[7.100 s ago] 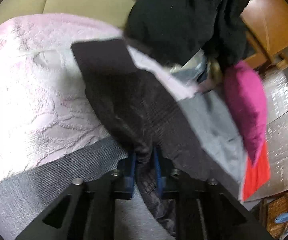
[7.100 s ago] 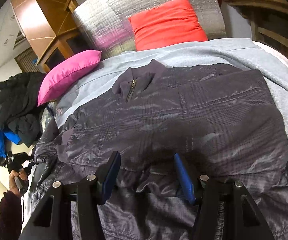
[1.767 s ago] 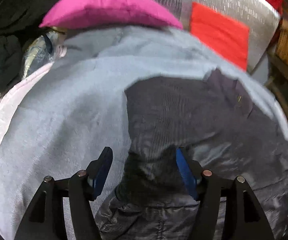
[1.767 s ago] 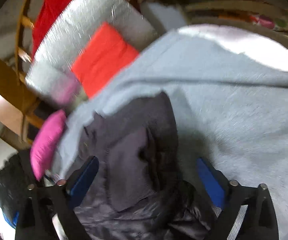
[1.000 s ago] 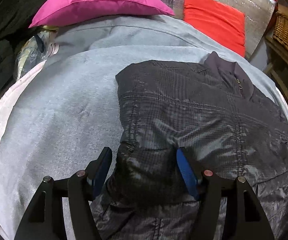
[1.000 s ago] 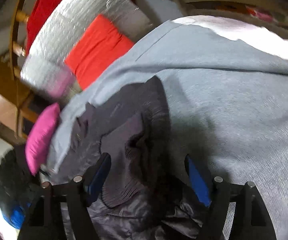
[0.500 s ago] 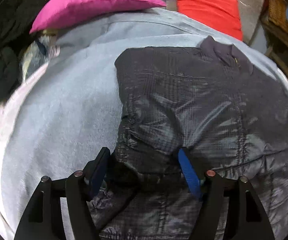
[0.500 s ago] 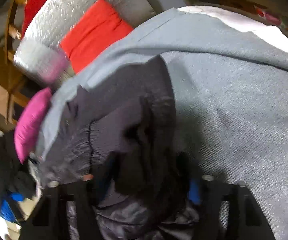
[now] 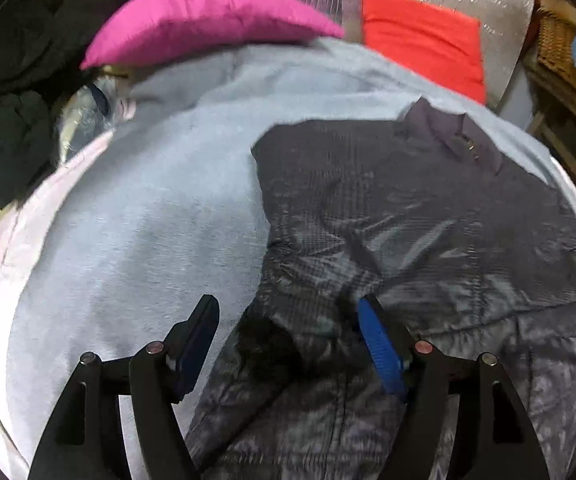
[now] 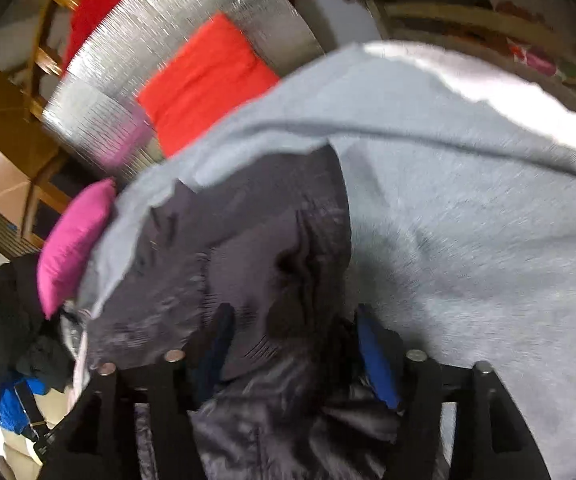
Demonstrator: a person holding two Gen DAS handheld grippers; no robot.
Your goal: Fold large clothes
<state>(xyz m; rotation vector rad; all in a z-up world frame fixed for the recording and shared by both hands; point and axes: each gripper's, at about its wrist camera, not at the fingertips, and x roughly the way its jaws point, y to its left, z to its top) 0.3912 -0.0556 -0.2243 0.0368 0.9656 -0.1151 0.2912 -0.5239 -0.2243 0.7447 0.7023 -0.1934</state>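
The right gripper (image 10: 292, 344) has just been opening again after a brief squeeze, and its jaws now stand apart with the folded-in sleeve (image 10: 256, 280) of the dark jacket (image 10: 248, 240) bunched between them; the picture is blurred, so whether the pads still press on the cloth cannot be told. Just ahead of it the sleeve lies doubled over the jacket's body, where seven seconds back the garment lay spread flat. Beyond that are the grey blanket (image 10: 468, 220), then the red cushion (image 10: 204, 76) and pink cushion (image 10: 72, 240).

The left gripper (image 9: 288, 340) is released, jaws wide and eased a little wider, with the jacket (image 9: 428, 220) edge under and between them but not pinched. Ahead of it the near side runs straight, its sleeve already tucked in, with the collar (image 9: 448, 132) far ahead to the right.

Judged from this, both sleeves are folded inward and the body still needs folding over
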